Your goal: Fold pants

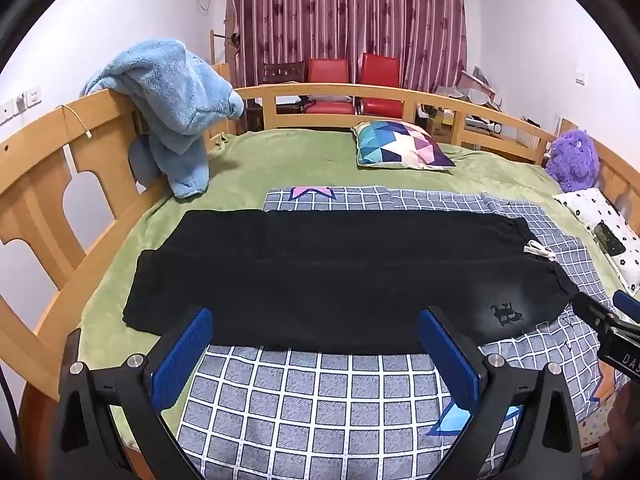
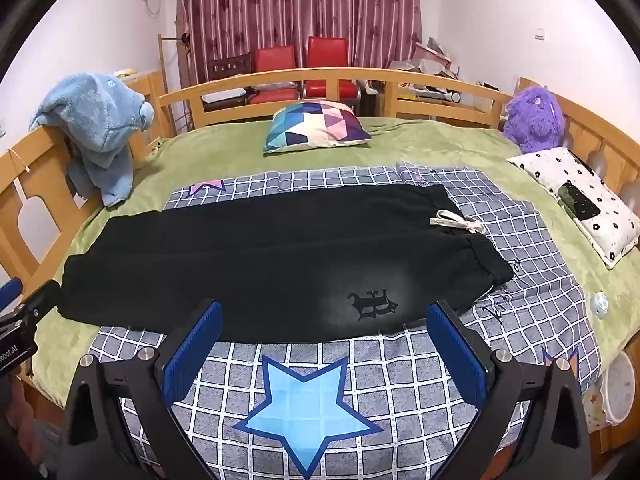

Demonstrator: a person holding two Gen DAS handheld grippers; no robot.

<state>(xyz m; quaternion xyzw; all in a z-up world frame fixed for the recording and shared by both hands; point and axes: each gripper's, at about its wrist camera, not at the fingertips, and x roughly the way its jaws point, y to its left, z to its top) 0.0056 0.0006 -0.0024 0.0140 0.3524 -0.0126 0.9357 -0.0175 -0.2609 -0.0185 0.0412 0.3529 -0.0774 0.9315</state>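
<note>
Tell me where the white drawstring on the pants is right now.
The white drawstring lies at the waistband end of the black pants, on the right in both views, over the checked blanket, short of the floral pillow.

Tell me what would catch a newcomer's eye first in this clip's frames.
The black pants stand out first, laid flat across the checked blanket in the middle of the bed, waistband and pale drawstring toward the right. Next comes the bright blue star printed on the blanket, right before the open right gripper. The open left gripper hovers at the pants' near edge, and a purple plush toy sits in the far right corner.
</note>
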